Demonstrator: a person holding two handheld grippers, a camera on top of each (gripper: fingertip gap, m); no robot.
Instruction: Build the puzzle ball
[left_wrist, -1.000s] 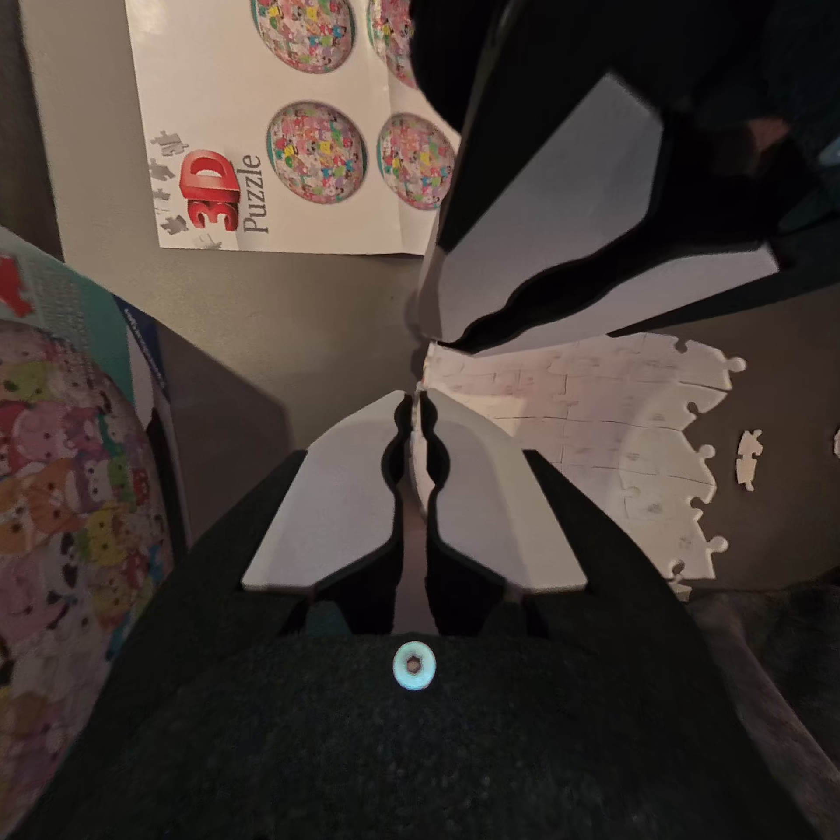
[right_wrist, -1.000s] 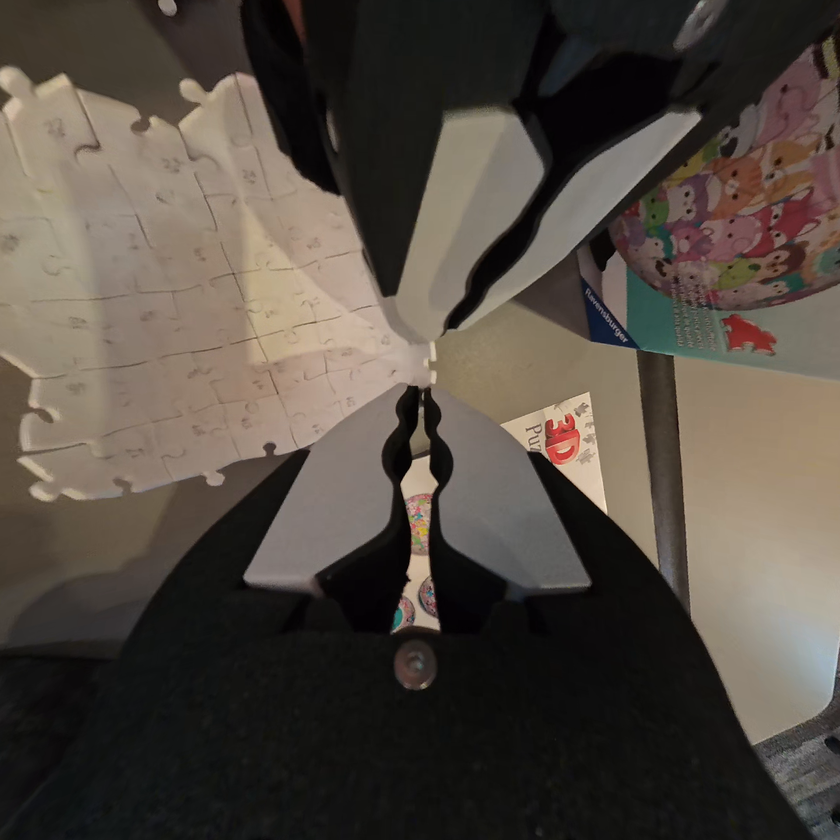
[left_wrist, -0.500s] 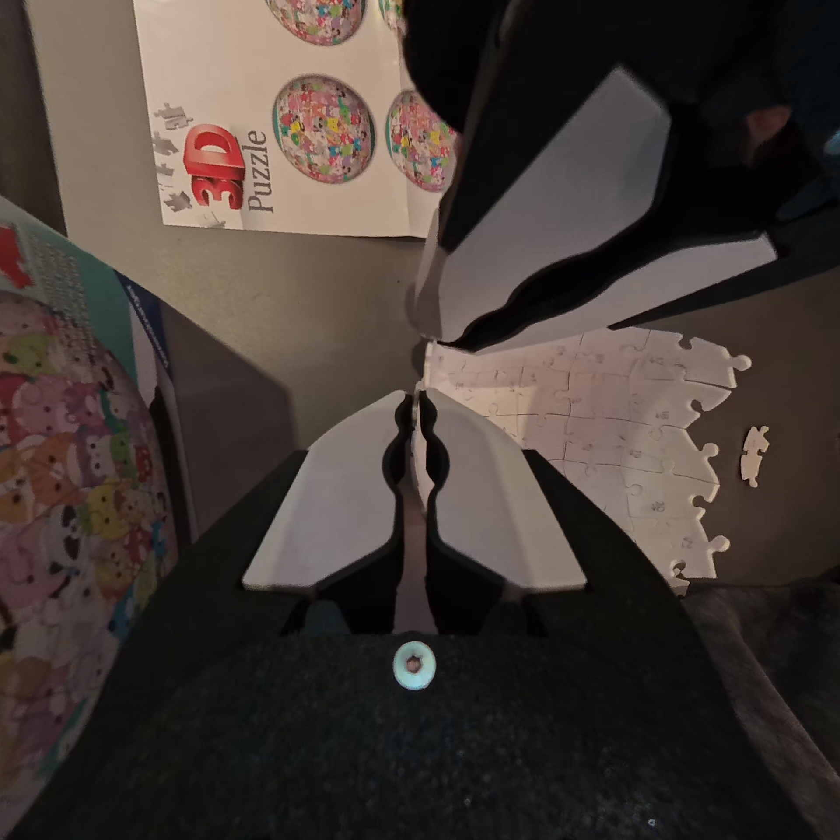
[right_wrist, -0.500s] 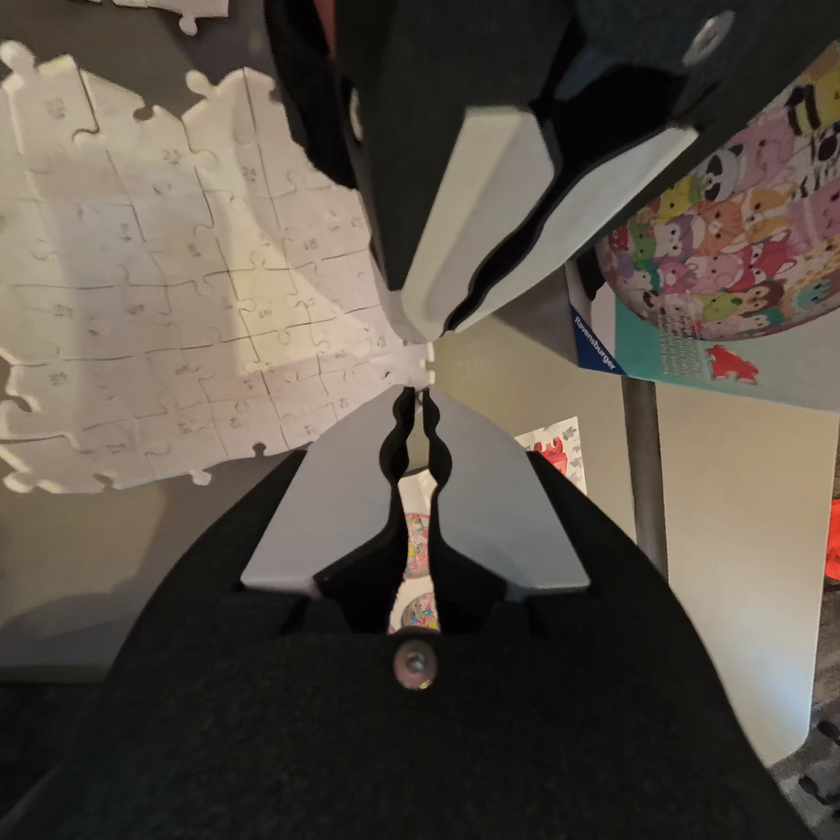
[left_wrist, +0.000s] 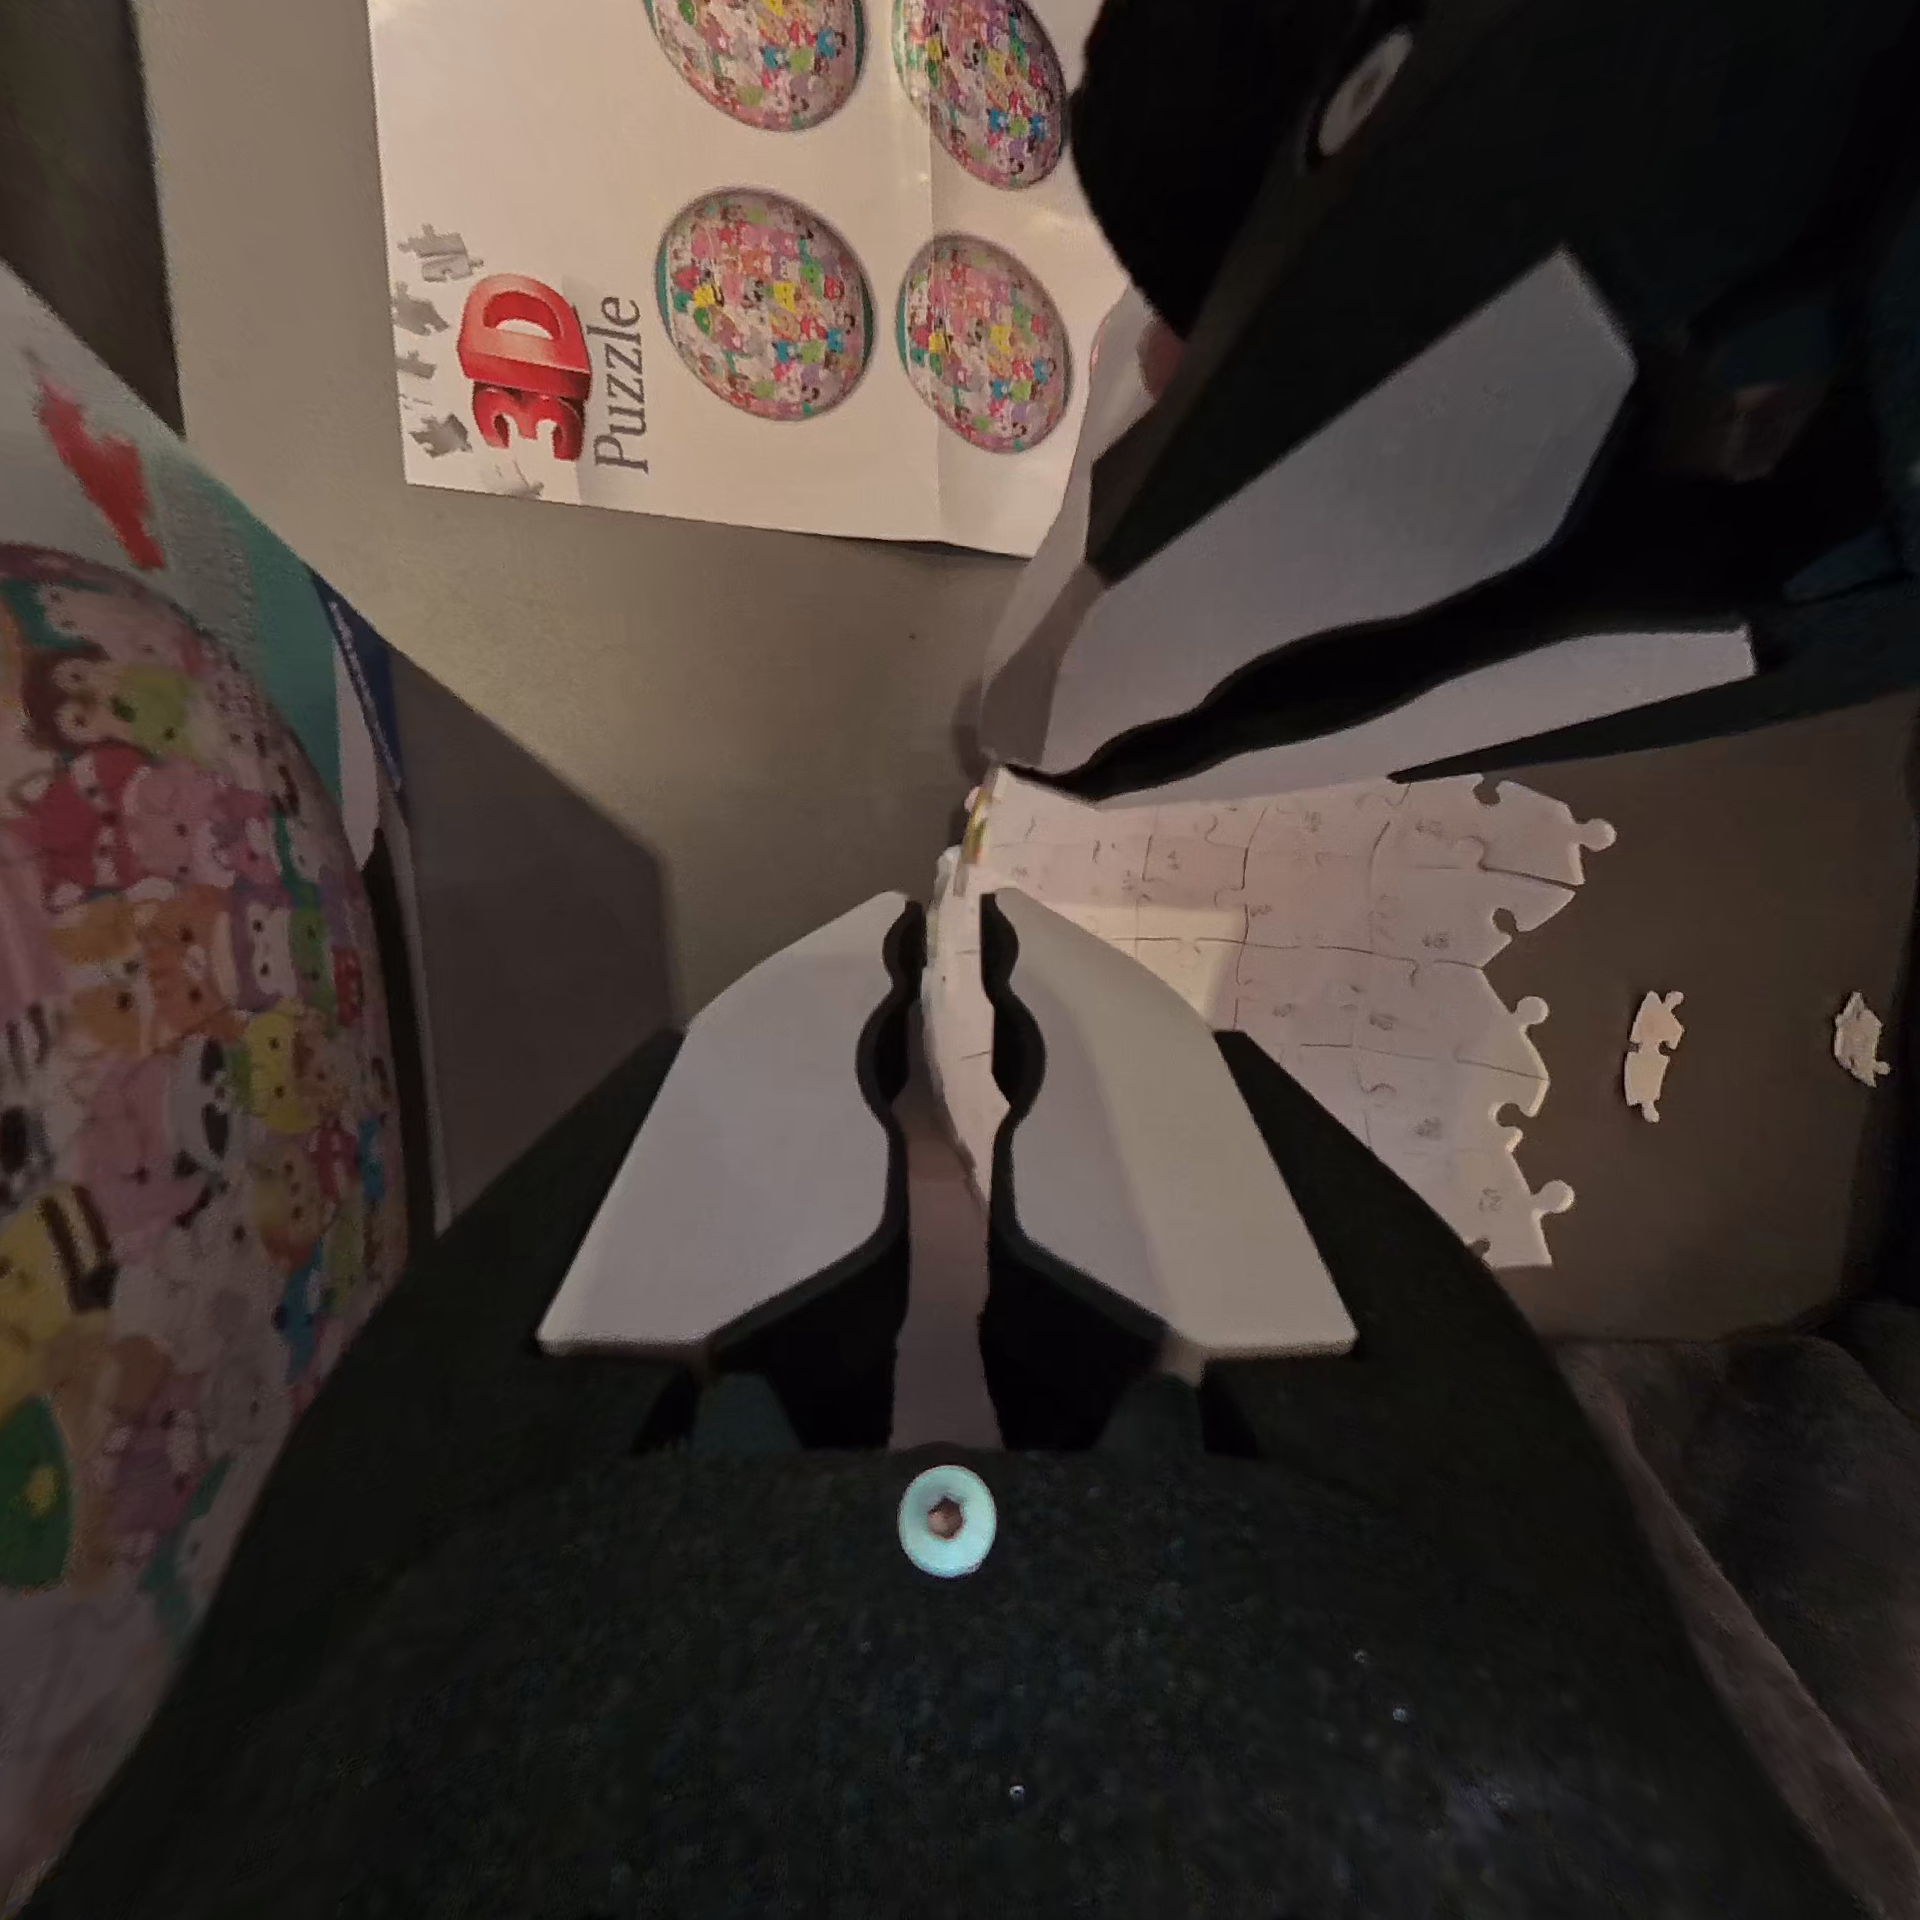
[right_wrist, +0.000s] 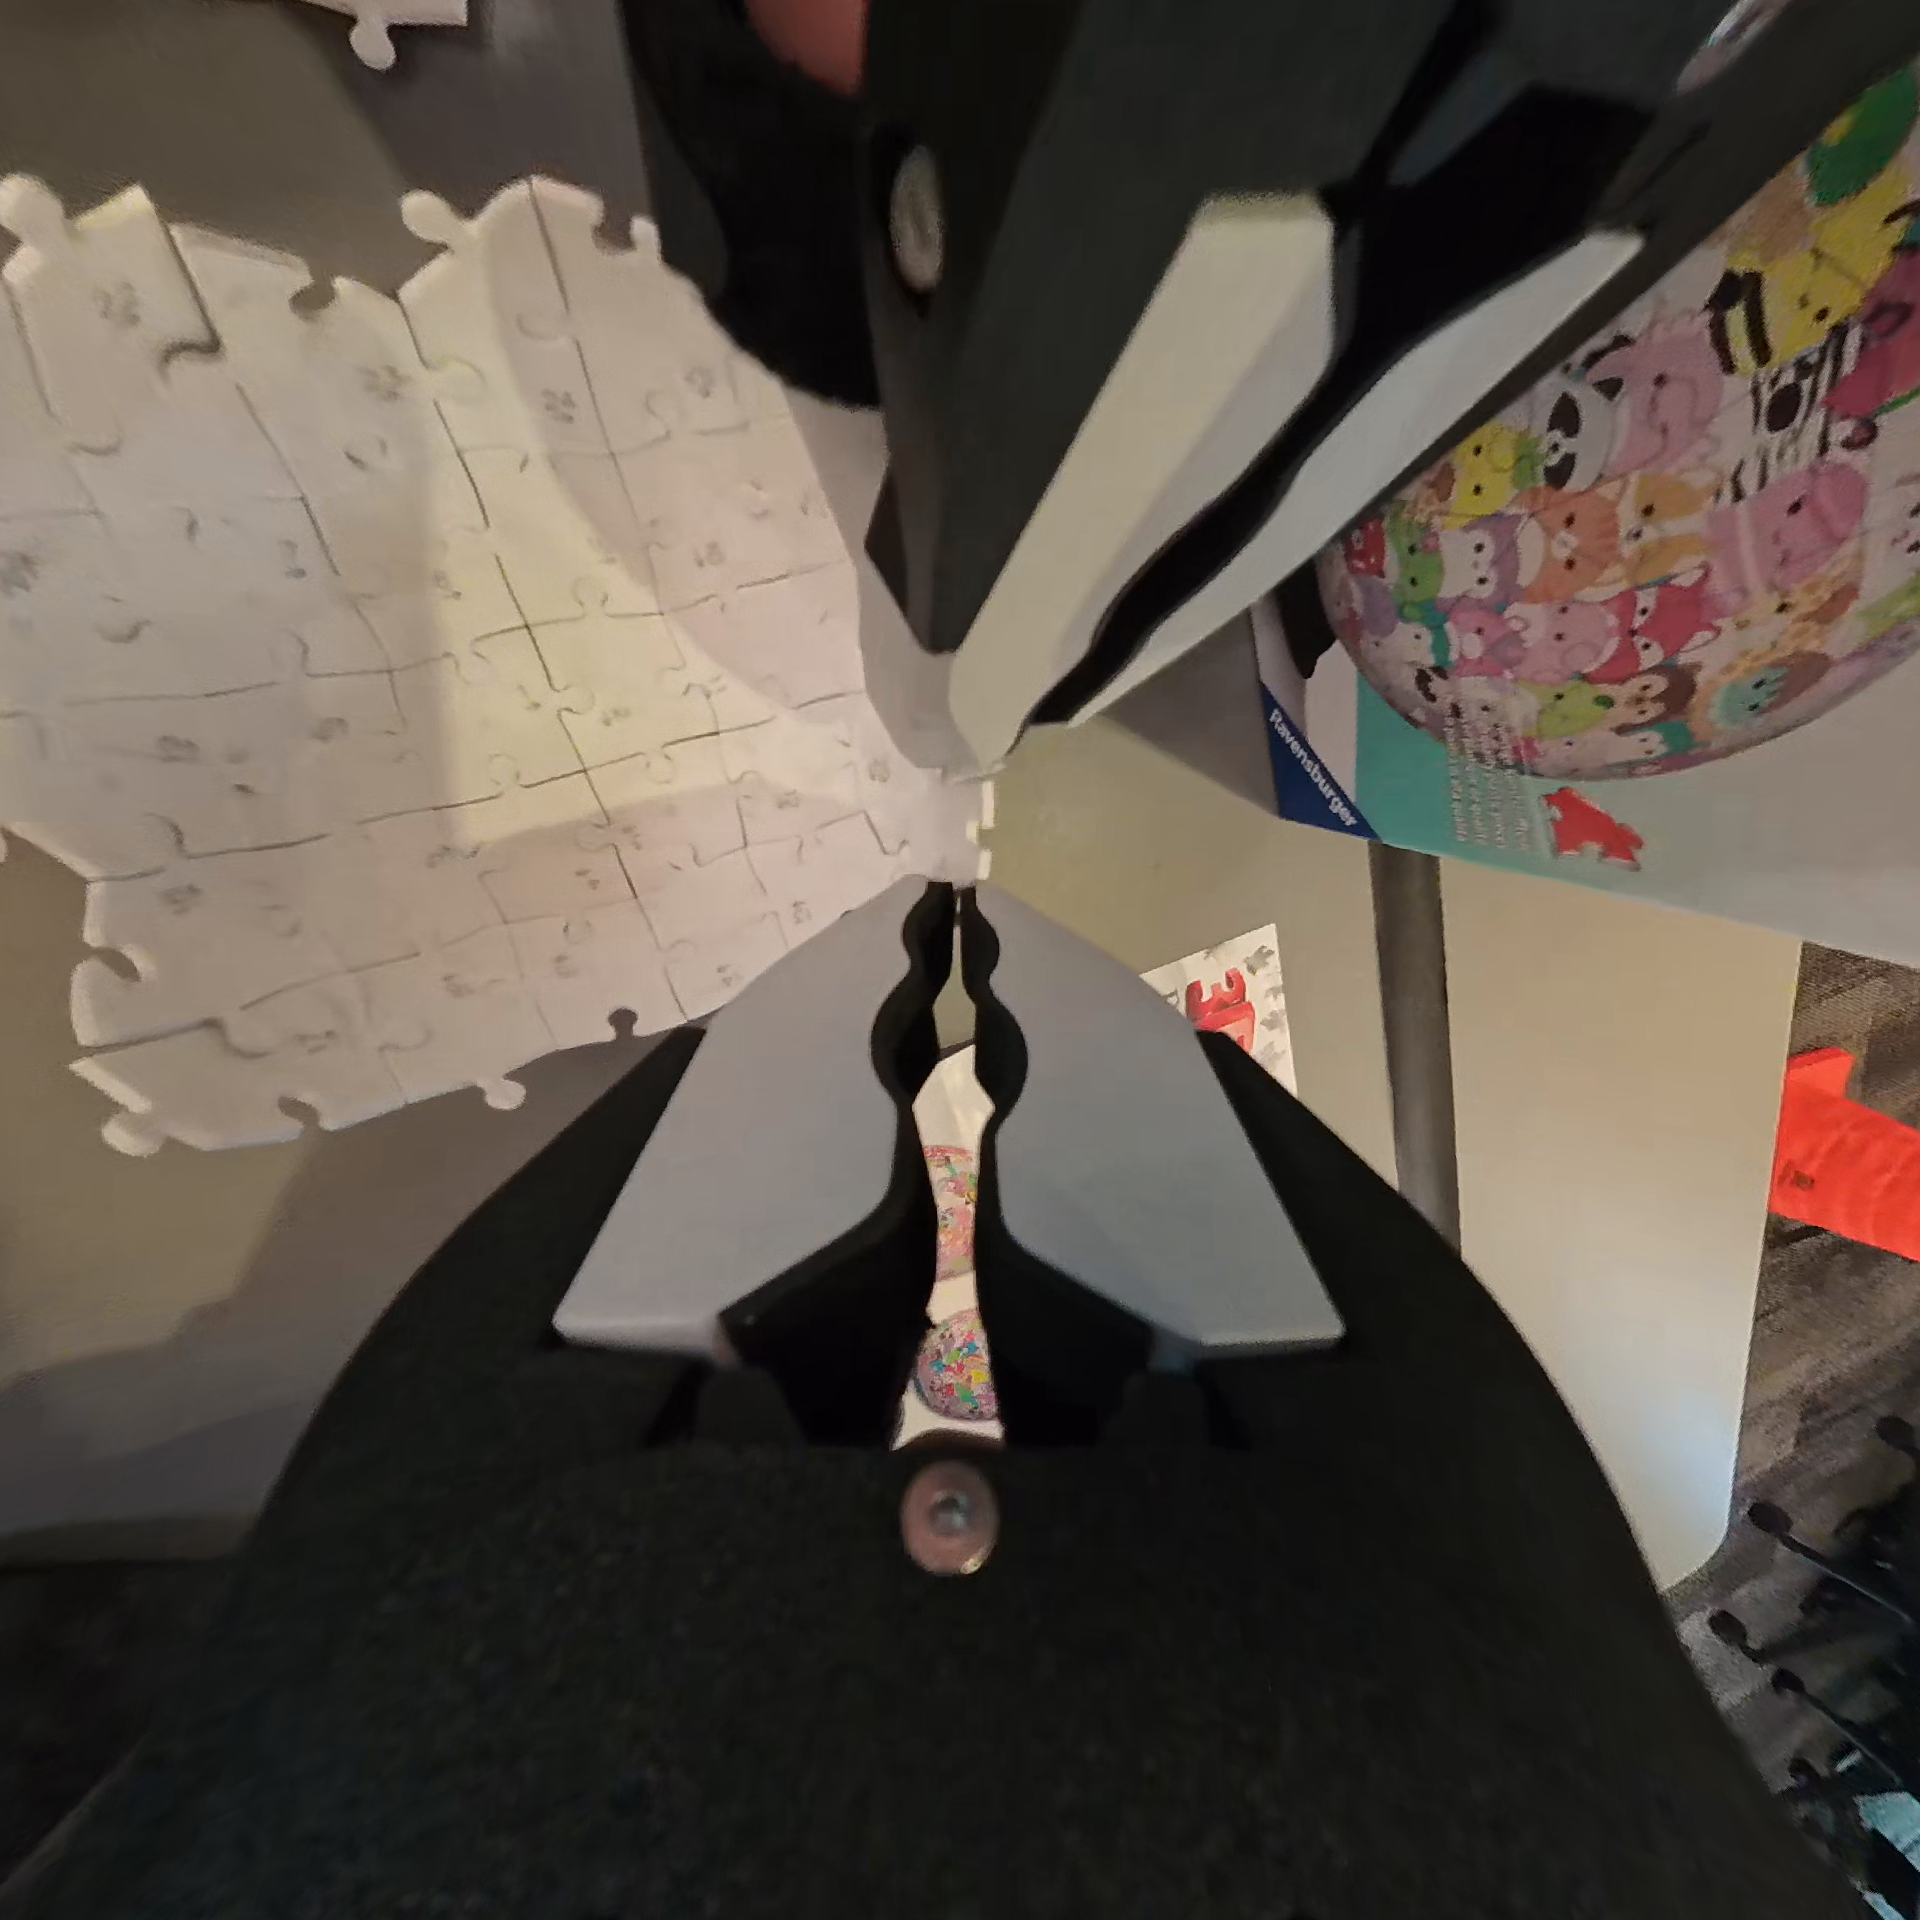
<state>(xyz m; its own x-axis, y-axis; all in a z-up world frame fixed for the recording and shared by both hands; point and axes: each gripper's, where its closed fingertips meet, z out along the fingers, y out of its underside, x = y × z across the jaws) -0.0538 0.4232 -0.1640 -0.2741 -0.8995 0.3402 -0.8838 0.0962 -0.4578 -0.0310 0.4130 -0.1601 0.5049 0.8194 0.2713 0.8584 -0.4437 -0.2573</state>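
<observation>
Both grippers have lifted the joined puzzle sheet (right_wrist: 436, 665) further off the table (left_wrist: 790, 665), the left gripper (left_wrist: 951, 914) and right gripper (right_wrist: 956, 894) each with jaws clamped on its near edge, so curving it into the ball seems underway.

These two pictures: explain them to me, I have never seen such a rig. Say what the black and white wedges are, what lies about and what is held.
The wedges are fingers of two hand-held grippers; each carries a camera looking along its fingers. The left gripper fills the bottom of its own view, with the right gripper entering from the upper right. The right gripper's view mirrors this. Both are shut on one corner of the puzzle sheet, joined white pieces seen from the back. On the grey table lie an instruction leaflet and two loose pieces. The puzzle box stands beside.
</observation>
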